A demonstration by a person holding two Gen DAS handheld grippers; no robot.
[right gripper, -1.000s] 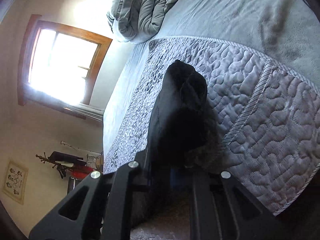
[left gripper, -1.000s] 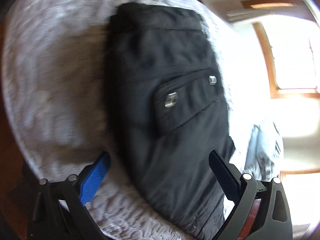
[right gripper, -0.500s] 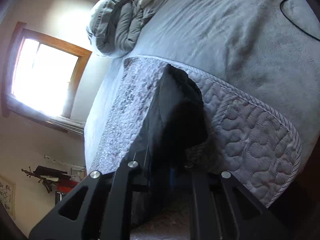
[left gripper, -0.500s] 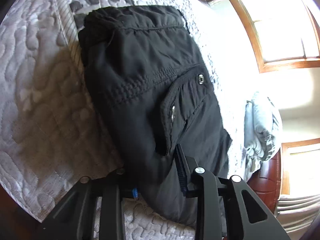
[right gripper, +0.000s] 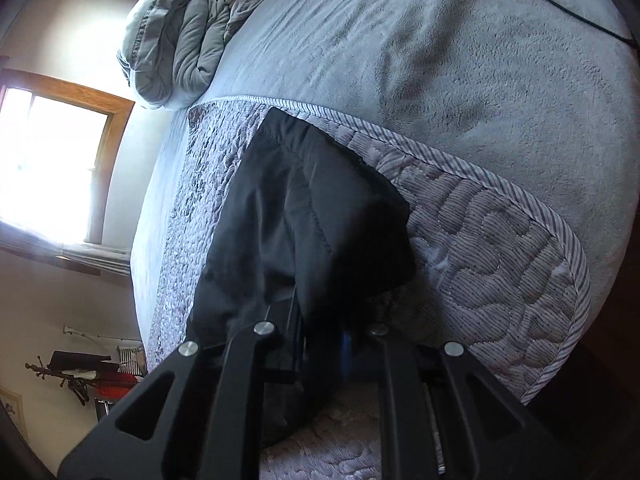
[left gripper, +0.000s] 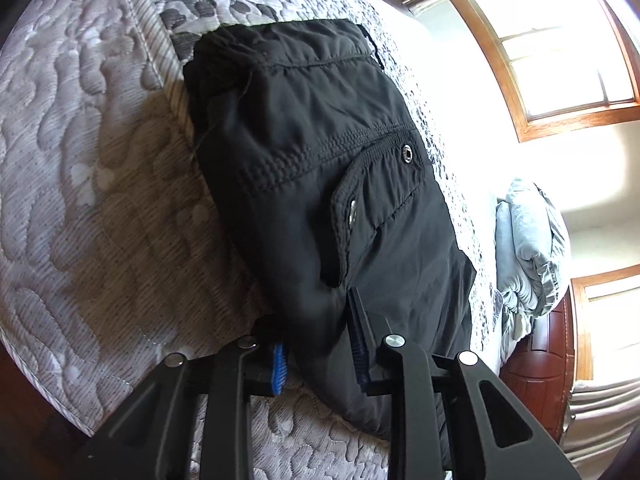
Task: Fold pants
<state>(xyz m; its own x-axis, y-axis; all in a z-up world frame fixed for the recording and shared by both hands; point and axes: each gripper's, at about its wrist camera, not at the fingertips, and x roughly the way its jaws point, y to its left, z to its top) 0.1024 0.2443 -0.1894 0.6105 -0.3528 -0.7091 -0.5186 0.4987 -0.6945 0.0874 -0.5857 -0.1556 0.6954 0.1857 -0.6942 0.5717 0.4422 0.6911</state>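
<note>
The black pants (left gripper: 320, 184) lie folded in a thick bundle on the grey quilted bedspread (left gripper: 88, 208), flap pocket with metal snaps facing up. My left gripper (left gripper: 320, 344) is shut on the near edge of the bundle, the cloth pinched between its blue pads. In the right wrist view the same pants (right gripper: 304, 216) stretch away from me. My right gripper (right gripper: 324, 344) is shut on their near end, with fabric bunched between the jaws.
The quilt's striped border (right gripper: 500, 184) meets a pale fleece blanket (right gripper: 440, 40) beyond. A rolled grey comforter (right gripper: 180, 40) lies at the far end of the bed, also in the left view (left gripper: 528, 248). Windows (left gripper: 560, 40) and a dark wooden bedframe (left gripper: 540, 360) stand nearby.
My left gripper went from wide open around the pants to shut on their near edge. The right gripper stayed shut on the pants, and both views shifted along the bed.
</note>
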